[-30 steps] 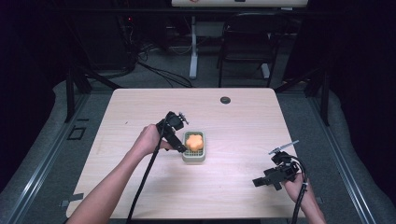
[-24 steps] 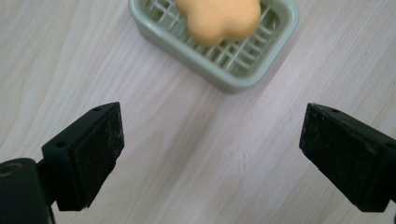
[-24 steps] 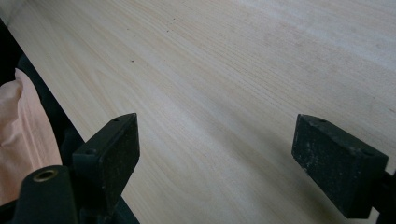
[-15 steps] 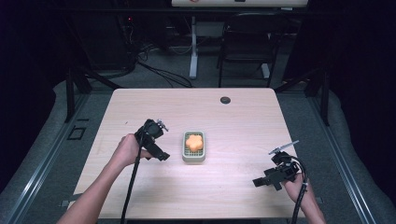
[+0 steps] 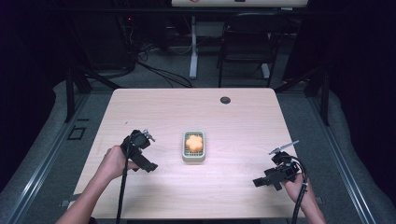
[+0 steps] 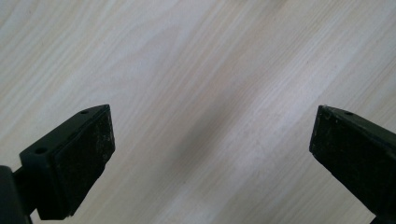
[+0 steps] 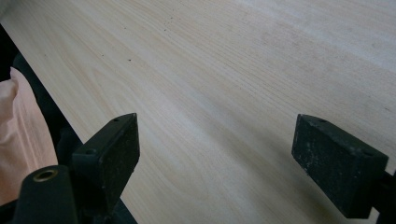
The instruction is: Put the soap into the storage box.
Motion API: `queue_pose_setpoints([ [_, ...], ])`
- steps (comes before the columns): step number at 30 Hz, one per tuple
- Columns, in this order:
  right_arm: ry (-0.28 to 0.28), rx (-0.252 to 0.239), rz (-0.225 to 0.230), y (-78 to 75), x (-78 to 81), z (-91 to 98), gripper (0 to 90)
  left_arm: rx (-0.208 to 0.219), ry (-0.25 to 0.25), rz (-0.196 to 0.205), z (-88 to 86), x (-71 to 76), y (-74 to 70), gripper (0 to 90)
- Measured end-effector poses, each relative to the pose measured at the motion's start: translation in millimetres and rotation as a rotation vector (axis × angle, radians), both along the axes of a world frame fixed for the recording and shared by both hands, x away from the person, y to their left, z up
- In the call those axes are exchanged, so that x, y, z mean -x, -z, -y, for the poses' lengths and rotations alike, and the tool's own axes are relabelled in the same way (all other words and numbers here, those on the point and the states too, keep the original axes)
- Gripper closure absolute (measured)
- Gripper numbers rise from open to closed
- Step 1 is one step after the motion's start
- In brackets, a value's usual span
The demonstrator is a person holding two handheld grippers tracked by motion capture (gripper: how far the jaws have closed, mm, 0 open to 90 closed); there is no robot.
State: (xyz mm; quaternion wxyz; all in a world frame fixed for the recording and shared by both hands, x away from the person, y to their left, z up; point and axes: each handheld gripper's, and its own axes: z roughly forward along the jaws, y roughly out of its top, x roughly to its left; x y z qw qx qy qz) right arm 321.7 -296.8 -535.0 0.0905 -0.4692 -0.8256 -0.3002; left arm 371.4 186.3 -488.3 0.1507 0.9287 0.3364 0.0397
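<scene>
Orange flower-shaped piece [image 5: 194, 141] sits inside a small pale green tray [image 5: 194, 158] at bench [image 5: 187, 105] centre, looks deliberately seated there, nothing touching it. Left claw [image 5: 145, 164] is off to the tray's left, well apart from it, held low over bare wood; its own view shows jaws spread wide with nothing between them, just wood grain. Right claw [image 5: 259, 182] rests near the bench's front right corner, well clear of the tray, jaws also spread and empty in its view, probably parked so it stays out of the way. Small dark round cap or grommet [image 5: 225, 100] lies near the far edge. Versus one second ago: the left claw was right at the tray over the orange piece, half a second ago it was just beside it, now it is pulled back farther left and nearer the person. Right claw unchanged, tray and piece unmoved. Reads as a placement finished, left hand retreating.
</scene>
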Motion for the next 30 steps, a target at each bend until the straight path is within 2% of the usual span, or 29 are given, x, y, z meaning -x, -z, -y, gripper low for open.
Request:
queue_pose_setpoints([
  [1,0.001,-0.001,0.001,0.1,0.2,-0.2,14.9,-0.001,-0.003,-0.002,-2.7,1.9,1.2,0.4],
  [3,-0.033,0.018,-0.007,-1.5,-1.4,1.5,14.9,-0.005,-0.009,-0.009,-7.9,5.8,3.3,0.3],
  [5,-0.023,0.013,-0.003,-1.0,-0.9,1.2,14.9,-0.005,-0.015,-0.012,-12.8,9.5,5.5,0.3],
  [6,0.006,0.002,0.0,-0.3,0.6,-0.3,14.9,-0.004,-0.022,-0.015,-15.0,11.6,6.5,0.3],
  [10,-0.031,0.017,-0.008,-1.2,-1.2,1.3,14.9,-0.005,-0.027,-0.027,-22.3,18.9,10.7,0.3],
  [15,-0.021,0.014,-0.008,-0.8,-0.6,0.8,14.9,-0.005,-0.037,-0.036,-28.3,26.7,16.4,0.3],
  [22,-0.014,0.018,0.0,-1.7,0.7,-0.3,14.9,0.01,-0.046,-0.051,-34.6,37.0,27.2,0.2],
  [24,-0.026,0.027,0.001,-1.9,0.2,0.1,14.9,0.017,-0.053,-0.048,-36.4,39.4,30.1,0.2],
  [28,-0.012,0.017,0.0,-2.0,1.4,-1.6,14.9,0.032,-0.067,-0.056,-40.7,42.9,37.2,0.2],
  [30,-0.014,0.017,0.001,-2.0,1.5,-1.6,14.9,0.043,-0.057,-0.066,-41.6,44.5,40.8,0.1],
])
